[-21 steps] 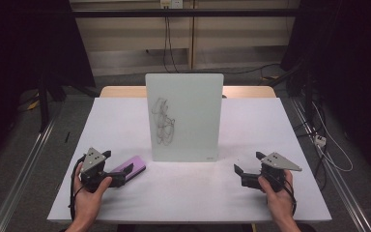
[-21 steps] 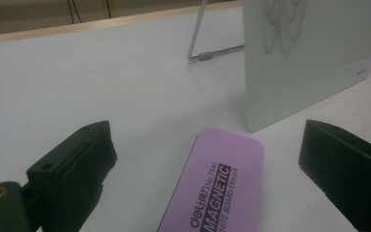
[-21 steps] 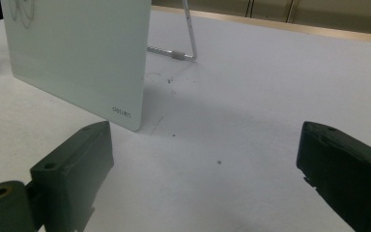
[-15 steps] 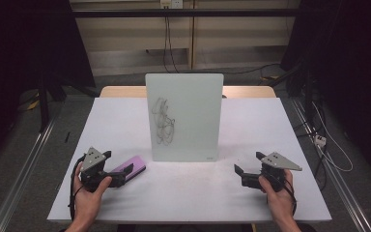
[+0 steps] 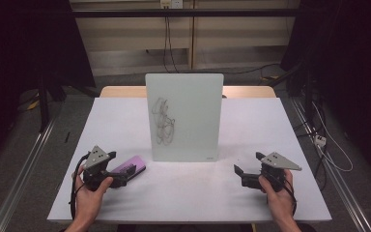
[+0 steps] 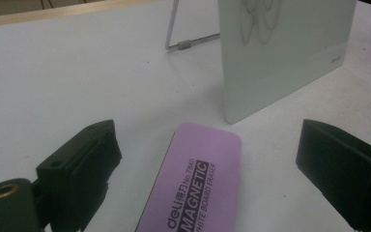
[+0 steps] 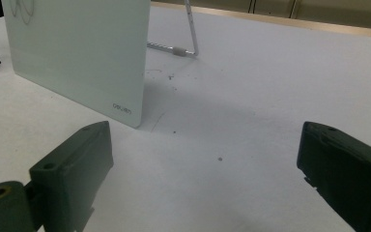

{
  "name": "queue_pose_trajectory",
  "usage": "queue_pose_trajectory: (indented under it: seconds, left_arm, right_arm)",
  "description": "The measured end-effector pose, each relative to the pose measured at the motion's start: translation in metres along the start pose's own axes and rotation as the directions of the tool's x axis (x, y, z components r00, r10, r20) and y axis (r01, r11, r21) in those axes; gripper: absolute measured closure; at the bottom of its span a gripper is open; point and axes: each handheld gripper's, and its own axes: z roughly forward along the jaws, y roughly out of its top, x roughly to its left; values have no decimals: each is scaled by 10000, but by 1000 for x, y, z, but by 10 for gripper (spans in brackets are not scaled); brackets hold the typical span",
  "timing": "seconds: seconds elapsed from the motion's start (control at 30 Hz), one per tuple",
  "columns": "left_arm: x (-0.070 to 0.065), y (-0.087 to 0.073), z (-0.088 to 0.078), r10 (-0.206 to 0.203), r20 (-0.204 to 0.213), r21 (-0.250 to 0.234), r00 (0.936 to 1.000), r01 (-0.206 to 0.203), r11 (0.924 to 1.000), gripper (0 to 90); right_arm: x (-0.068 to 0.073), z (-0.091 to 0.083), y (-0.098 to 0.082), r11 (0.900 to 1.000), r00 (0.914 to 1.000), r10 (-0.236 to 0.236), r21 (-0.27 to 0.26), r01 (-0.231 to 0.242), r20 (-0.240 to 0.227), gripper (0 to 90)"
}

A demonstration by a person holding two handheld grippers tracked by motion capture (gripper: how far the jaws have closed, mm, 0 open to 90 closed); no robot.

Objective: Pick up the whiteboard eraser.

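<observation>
Nothing has moved since 0.7 s ago: my left gripper (image 6: 207, 159) straddles the purple eraser (image 6: 193, 183) lying before the whiteboard (image 5: 184, 116), jaws apart to grab it, while my right gripper (image 7: 203, 169) waits, jaws apart.

Purple magnetic whiteboard eraser (image 6: 193, 181) lies flat on the table, near left. Printed label faces up. Near the scribbled whiteboard (image 5: 186, 116)'s lower left corner.

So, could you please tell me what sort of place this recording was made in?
Probably a lab or workshop set up for recording, not a home. A white table stands on a bare floor between metal floor rails; cables hang down the back wall; dark curtains flank it.
</observation>
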Motion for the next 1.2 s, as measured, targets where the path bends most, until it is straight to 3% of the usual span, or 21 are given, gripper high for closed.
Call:
queue_pose_trajectory:
  seconds: [0.07,0.1,0.27,0.63,0.73,0.77,0.83,0.93,1.1,1.2]
  left_arm:
    - [1,1,1,-4,129,14,9999,4,10000,103]
    - [3,4,2,180,322,128,9993,-184,9997,109]
    - [1,10,7,437,480,349,9979,-454,9984,109]
    - [7,21,6,447,771,737,9960,-504,9960,103]
    - [7,26,7,669,835,996,9943,-751,9922,103]
    - [7,29,8,895,903,1213,9919,-1002,9875,103]
    - [6,31,9,893,952,1266,9915,-1010,9868,103]
    - [4,35,10,1201,1062,1370,9871,-1341,9815,103]
    - [3,39,9,1393,1066,1484,9845,-1542,9768,94]
    - [5,42,11,1424,1294,1698,9813,-1634,9718,85]
  right_arm:
    - [0,0,0,10000,10000,-32,10,32,21,62]
    - [0,1,0,10000,10000,-35,29,35,23,62]
    - [-1,2,0,10000,10000,-26,77,25,44,61]
    - [-1,1,0,10000,10000,-19,73,19,13,61]
    - [-1,1,0,10000,10000,25,84,-25,54,61]
    - [-2,1,0,10000,10000,28,66,-29,44,61]
    - [-2,1,0,10000,10000,11,56,-11,54,61]
    - [-1,1,0,10000,10000,20,66,-21,51,61]
    - [0,1,0,10000,10000,-1,63,1,31,61]
    - [-1,1,0,10000,10000,4,19,-4,32,59]
